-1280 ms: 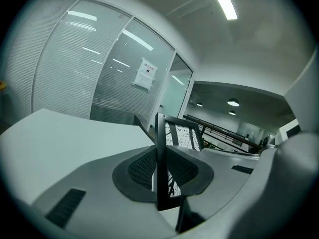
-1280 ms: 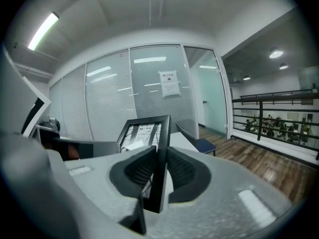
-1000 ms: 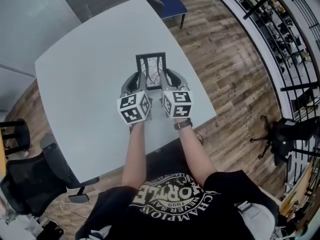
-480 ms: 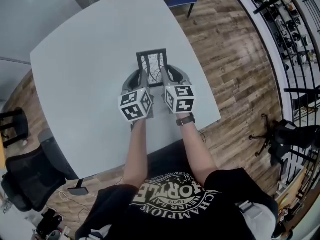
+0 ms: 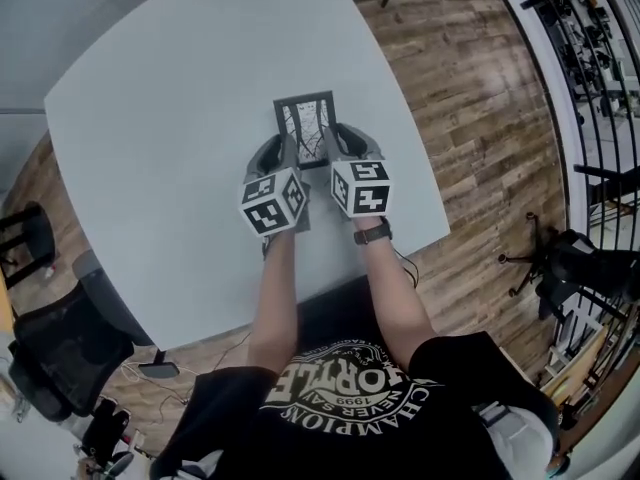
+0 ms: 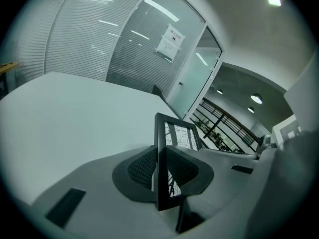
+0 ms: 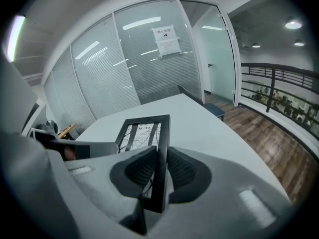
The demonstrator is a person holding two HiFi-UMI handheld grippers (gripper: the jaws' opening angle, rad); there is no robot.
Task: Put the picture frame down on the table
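A black picture frame [image 5: 305, 125] with a black-and-white print is held over the white table [image 5: 180, 138], lying nearly flat as seen in the head view. My left gripper [image 5: 289, 158] is shut on its left edge, and in the left gripper view the frame [image 6: 172, 148] stands between the two dark pads. My right gripper [image 5: 331, 151] is shut on its right edge. In the right gripper view the frame [image 7: 149, 143] runs edge-on between the pads. Whether the frame touches the table cannot be told.
The table's near edge [image 5: 330, 278] runs just in front of the person. Black office chairs [image 5: 60, 353] stand at the lower left. Wooden floor [image 5: 470, 98] lies to the right, with a railing [image 5: 590, 78] beyond and a chair base [image 5: 565, 258].
Both grippers and the frame keep their hold and their place relative to each other. The head view has shifted, so the table appears a little higher and further left.
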